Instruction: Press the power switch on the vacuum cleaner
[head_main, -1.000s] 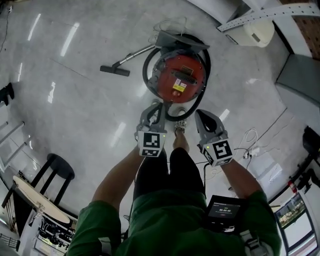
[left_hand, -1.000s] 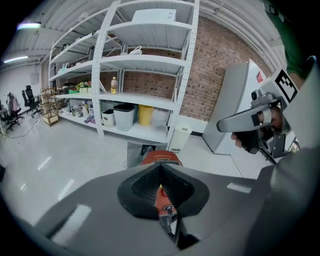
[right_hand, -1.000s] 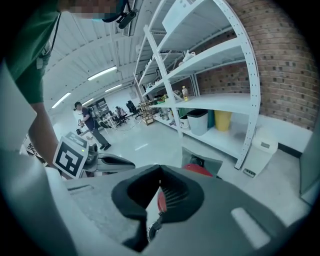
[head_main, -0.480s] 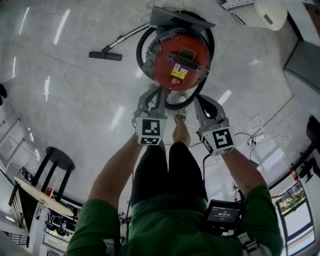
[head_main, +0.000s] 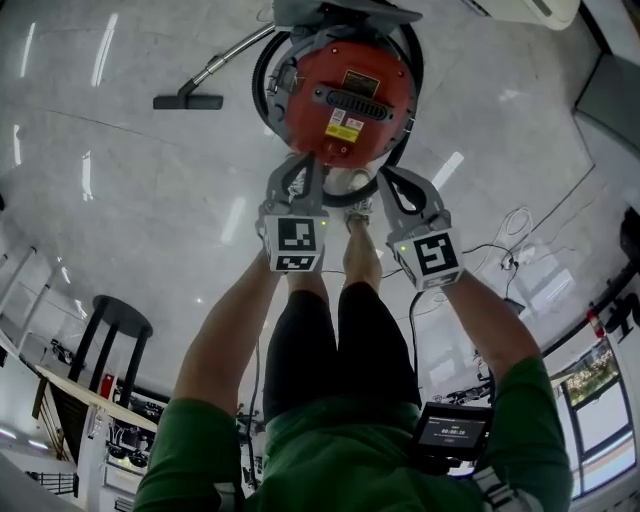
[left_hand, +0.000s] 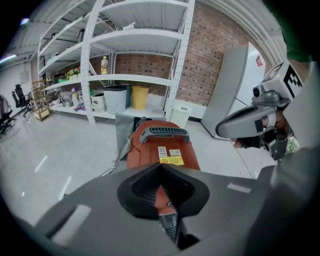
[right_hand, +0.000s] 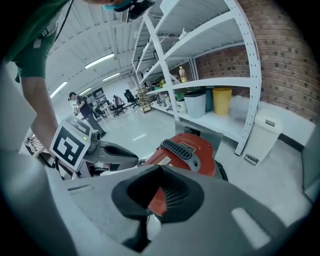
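A round red vacuum cleaner (head_main: 345, 100) stands on the floor ahead of me, with a black hose (head_main: 268, 85) looped around it and a black handle grille on top. Its wand runs left to a floor nozzle (head_main: 188, 101). My left gripper (head_main: 303, 165) is shut and hangs just short of the vacuum's near edge. My right gripper (head_main: 386, 178) is shut too, beside it on the right. The left gripper view has the vacuum (left_hand: 159, 145) straight beyond the closed jaws (left_hand: 160, 167). It sits the same way (right_hand: 192, 150) in the right gripper view (right_hand: 160, 169). I cannot pick out the power switch.
White metal shelving (left_hand: 125, 75) with bins stands behind the vacuum against a brick wall. A grey cabinet (left_hand: 235, 95) is to the right. White cables (head_main: 512, 250) lie on the floor at right, and a black stool (head_main: 120, 330) stands at left. My foot (head_main: 360, 255) is between the grippers.
Both grippers and I have moved forward. The vacuum now lies closer, right at the gripper tips. Both pairs of jaws stayed shut.
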